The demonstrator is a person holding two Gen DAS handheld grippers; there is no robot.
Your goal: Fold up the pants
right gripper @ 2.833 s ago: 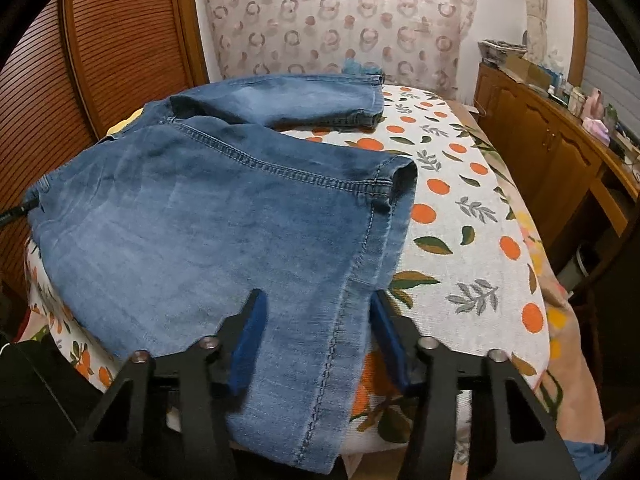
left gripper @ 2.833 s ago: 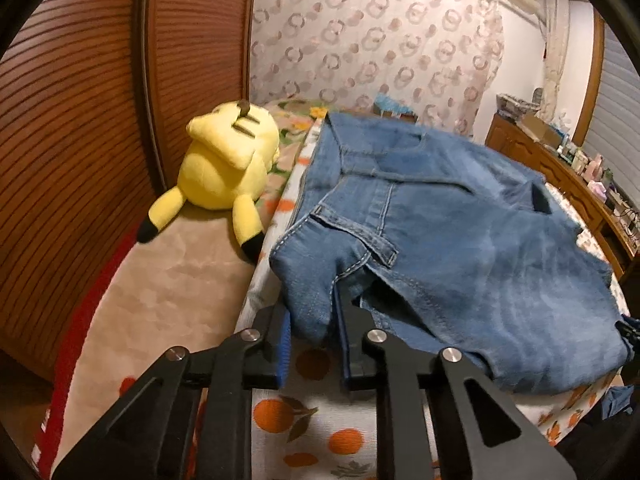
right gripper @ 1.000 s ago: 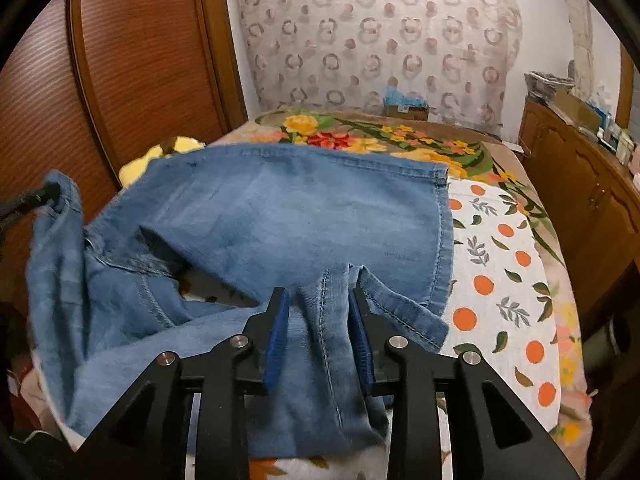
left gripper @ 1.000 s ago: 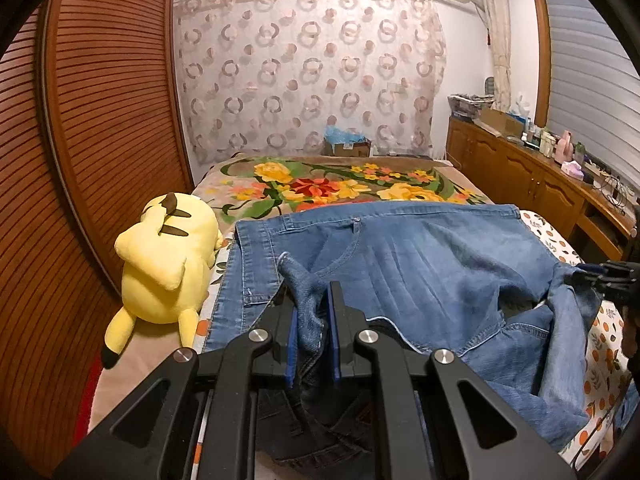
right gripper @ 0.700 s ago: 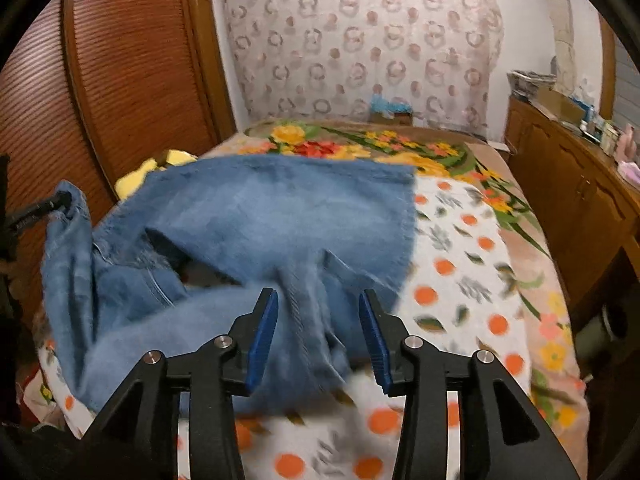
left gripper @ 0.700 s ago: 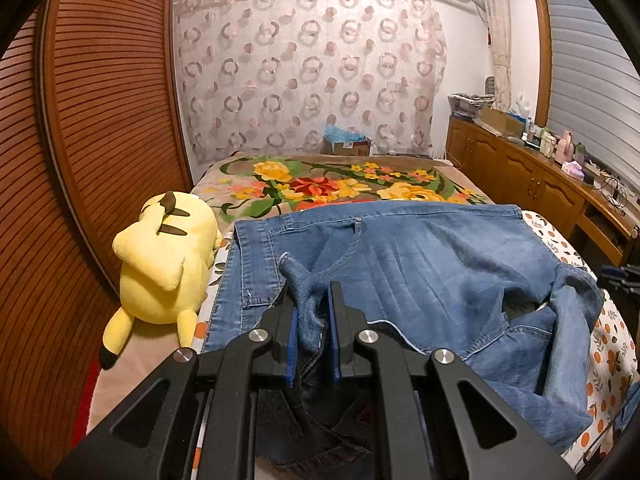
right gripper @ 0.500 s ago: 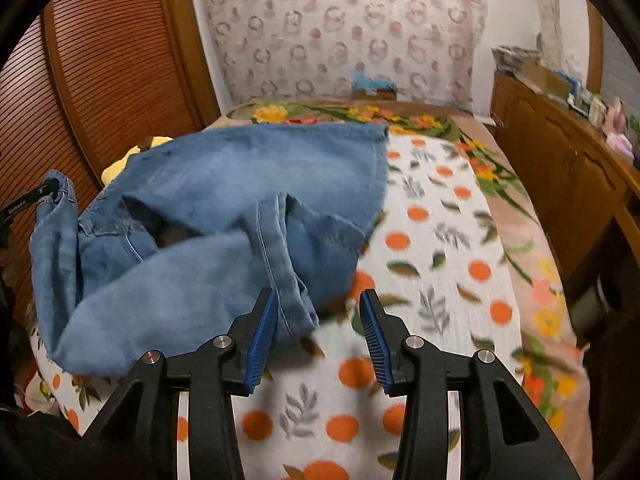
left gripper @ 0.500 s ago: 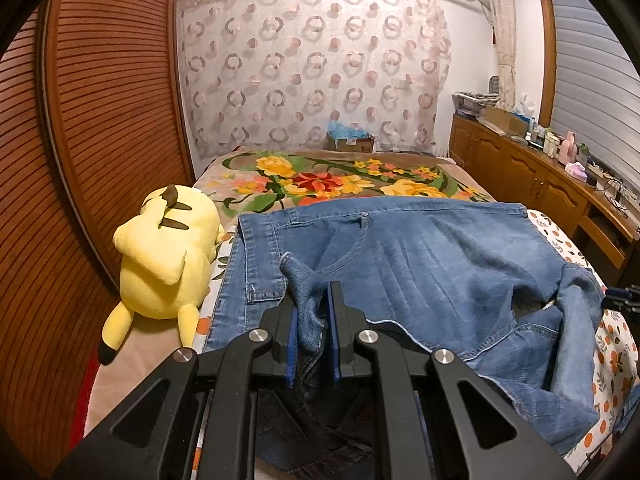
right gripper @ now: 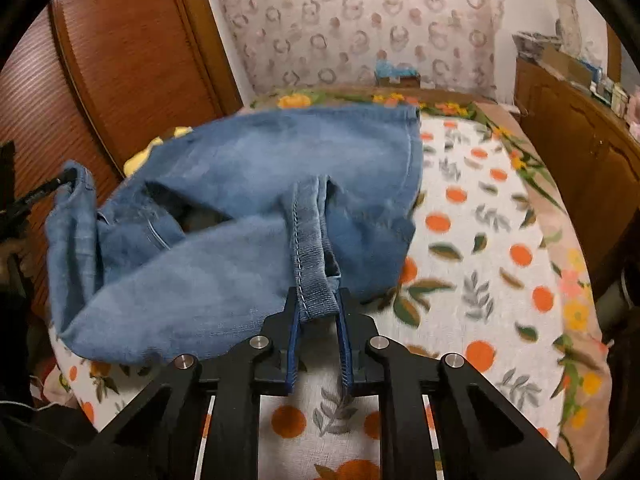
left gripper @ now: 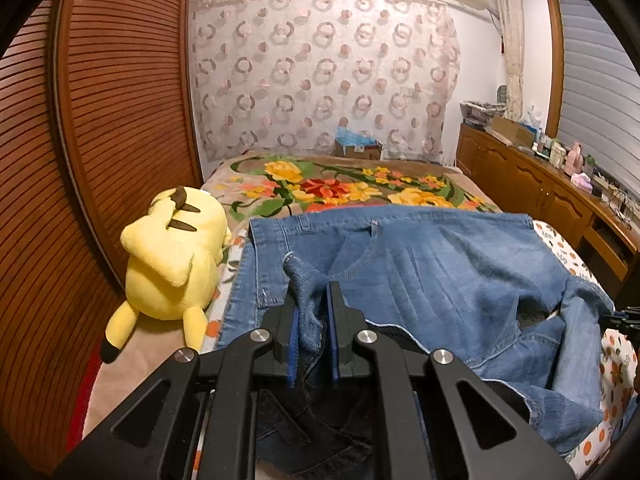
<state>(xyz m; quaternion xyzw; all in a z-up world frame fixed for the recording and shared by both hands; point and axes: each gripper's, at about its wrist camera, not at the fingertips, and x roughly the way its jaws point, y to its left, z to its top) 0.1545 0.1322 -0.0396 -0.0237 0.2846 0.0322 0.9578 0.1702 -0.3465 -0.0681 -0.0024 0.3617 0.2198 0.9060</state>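
The left gripper (left gripper: 312, 300) and the right gripper (right gripper: 318, 304) each pinch a bunched fold of the jeans (left gripper: 440, 276), with the yellow plush (left gripper: 172, 264) at 9 o'clock.

The pants (left gripper: 440, 268) are lying across the near part of the bed (right gripper: 480, 264), partly doubled over on themselves, with the waistband edge toward the far end. The left gripper (left gripper: 311, 300) is sitting at the pants' left end, its jaws pinched on a bunch of cloth, while the right gripper (right gripper: 318, 308) is clamping a hem fold at the right end, nearer the bed's middle. A plush toy (left gripper: 168, 256) is lying on the bed just left of the pants, between them and the wooden wall (left gripper: 100, 120). A cabinet (left gripper: 540, 200) is standing right of the bed, and a curtain (left gripper: 320, 80) is hanging behind it.
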